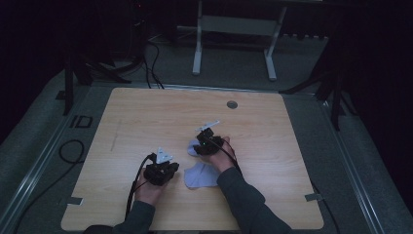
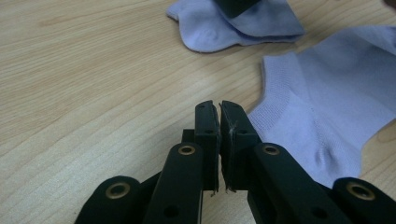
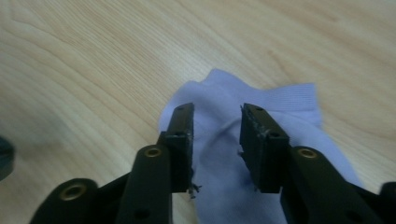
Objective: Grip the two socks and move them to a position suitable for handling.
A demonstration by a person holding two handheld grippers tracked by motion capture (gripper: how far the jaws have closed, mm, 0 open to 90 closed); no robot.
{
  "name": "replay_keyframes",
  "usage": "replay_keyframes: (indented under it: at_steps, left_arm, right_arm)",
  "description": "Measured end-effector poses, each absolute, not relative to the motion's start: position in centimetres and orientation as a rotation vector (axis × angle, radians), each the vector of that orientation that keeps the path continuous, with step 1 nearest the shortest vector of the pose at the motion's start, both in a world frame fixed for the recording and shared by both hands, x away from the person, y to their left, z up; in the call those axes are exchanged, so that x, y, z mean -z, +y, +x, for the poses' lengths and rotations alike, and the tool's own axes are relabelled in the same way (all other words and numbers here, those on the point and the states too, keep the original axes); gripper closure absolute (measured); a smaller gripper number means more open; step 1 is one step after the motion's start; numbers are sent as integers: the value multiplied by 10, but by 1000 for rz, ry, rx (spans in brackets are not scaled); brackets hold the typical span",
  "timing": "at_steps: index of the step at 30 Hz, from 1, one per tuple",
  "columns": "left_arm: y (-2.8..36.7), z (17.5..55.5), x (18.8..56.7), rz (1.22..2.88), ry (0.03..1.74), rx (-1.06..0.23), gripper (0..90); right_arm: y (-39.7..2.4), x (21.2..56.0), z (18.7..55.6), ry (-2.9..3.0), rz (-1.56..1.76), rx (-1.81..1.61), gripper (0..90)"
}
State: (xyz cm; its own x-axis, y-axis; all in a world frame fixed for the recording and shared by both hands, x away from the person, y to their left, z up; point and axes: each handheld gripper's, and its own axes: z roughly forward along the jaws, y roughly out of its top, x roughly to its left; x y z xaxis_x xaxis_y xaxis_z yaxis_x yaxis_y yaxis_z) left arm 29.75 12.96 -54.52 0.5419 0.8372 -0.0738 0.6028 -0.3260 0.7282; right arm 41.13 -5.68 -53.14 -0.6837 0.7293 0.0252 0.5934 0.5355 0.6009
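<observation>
- The person's left hand-held gripper (image 1: pixel 163 168) sits low over the near half of the table (image 1: pixel 146 112), its cable trailing back toward the near edge
- In the left gripper view its two black jaws are clenched almost together with only a thin slit between the pads, and nothing is caught between them
- Just to the right of those jaws in that view lies a pale lilac ankle sock (image 2: pixel 327 107), flat on the wood, its ribbed cuff edge nearest the jaw tips; whether a jaw touches the cuff I cannot tell
- From the high view this nearer sock (image 1: pixel 200 175) lies between the two forearms, close to the right wrist
- The right hand-held gripper (image 1: pixel 207 141) is held farther out over the table, a grey three-cornered plate on top and a small green light on its body
- Its jaws stand apart, released, with a second lilac sock (image 3: pixel 243 140) lying on the table beneath the gap; the pads do not press on the fabric
- That second sock (image 2: pixel 233 28) looks bunched or folded over itself in the left gripper view, with the right hand-held gripper's dark tip right above it
- The two socks lie near each other but apart, a strip of bare wood between them
- A small round grommet (image 1: pixel 232 104) sits in the far part of the table, well away from the socks
</observation>
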Motion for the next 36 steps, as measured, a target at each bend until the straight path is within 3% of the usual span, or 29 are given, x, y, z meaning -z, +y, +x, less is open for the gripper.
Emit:
replay_keyframes:
  at_steps: [2, 8, 12, 36]
  left_arm:
    - [130, 298, 545, 2051, 1160, -411, 852]
    - [126, 297, 547, 2063, 1151, -408, 851]
    - [124, 296, 548, 2069, 1150, -410, 850]
    - [122, 296, 549, 2074, 1145, -419, 847]
  right_arm:
    - [-50, 539, 414, 2563, 1103, -777, 644]
    - [-52, 538, 414, 2585, 1090, -764, 825]
    - [-56, 533, 409, 2591, 1057, -793, 877]
    - [-96, 507, 392, 2605, 1011, -976, 893]
